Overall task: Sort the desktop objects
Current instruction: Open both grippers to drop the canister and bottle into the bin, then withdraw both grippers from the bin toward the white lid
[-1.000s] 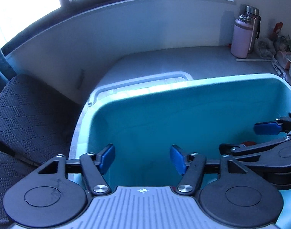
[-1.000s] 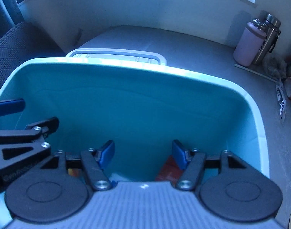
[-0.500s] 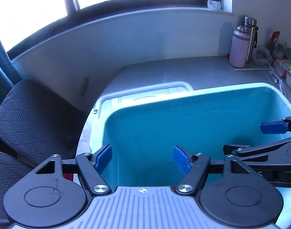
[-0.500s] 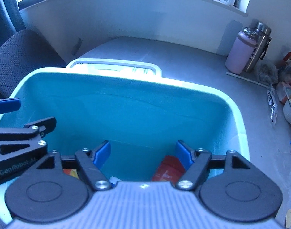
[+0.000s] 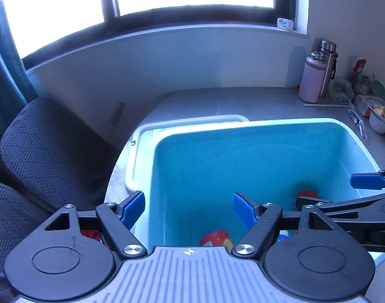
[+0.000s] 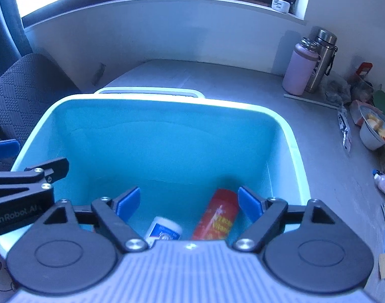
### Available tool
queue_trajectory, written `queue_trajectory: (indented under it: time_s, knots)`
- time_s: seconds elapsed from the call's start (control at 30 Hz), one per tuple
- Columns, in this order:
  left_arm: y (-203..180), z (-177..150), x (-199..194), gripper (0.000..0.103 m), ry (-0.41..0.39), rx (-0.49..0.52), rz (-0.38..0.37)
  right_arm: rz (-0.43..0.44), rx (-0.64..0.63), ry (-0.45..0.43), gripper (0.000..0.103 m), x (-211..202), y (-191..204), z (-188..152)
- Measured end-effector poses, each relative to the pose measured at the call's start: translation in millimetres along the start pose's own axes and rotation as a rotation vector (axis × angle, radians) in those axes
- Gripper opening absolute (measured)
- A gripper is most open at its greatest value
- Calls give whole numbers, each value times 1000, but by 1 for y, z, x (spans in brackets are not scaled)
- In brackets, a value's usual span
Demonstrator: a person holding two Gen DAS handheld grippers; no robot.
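Both grippers sit spread and empty above the deep turquoise plastic bin.

Left wrist view: my left gripper (image 5: 188, 208) fills the lower frame, blue pads wide apart, nothing between them. Below it the bin (image 5: 243, 123) takes up the centre, its white lid (image 5: 141, 136) lying behind it at centre left. On the bin floor, low in the frame, I see part of a red cylindrical can (image 5: 216, 237). The right gripper's fingers enter from the right edge.

Right wrist view: my right gripper (image 6: 189, 205) is likewise open over the bin (image 6: 291, 136). The red can (image 6: 215, 214) lies beside a white round tub (image 6: 163, 229), so sorted things are already inside. Unsorted clutter lines the right edge, including a white bowl of food (image 6: 374, 131). I judge the next pick lies there; I should lift clear of the rim before swinging right.
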State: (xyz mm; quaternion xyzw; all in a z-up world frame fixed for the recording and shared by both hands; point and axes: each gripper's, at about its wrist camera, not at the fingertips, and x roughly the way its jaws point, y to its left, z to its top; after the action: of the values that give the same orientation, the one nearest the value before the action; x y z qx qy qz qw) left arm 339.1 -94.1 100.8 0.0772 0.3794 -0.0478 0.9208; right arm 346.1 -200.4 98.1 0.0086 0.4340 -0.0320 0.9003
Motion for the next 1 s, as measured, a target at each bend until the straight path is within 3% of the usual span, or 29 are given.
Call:
queue_trajectory:
  time_s: [0.43,1.0]
  knots:
    - [19,-14,-25,78,36,-53,15,6,4,-12,85,-30,12,-15]
    - [25,38,-26,78,13,-120,122,94,-60,-44,85,-30,1,35]
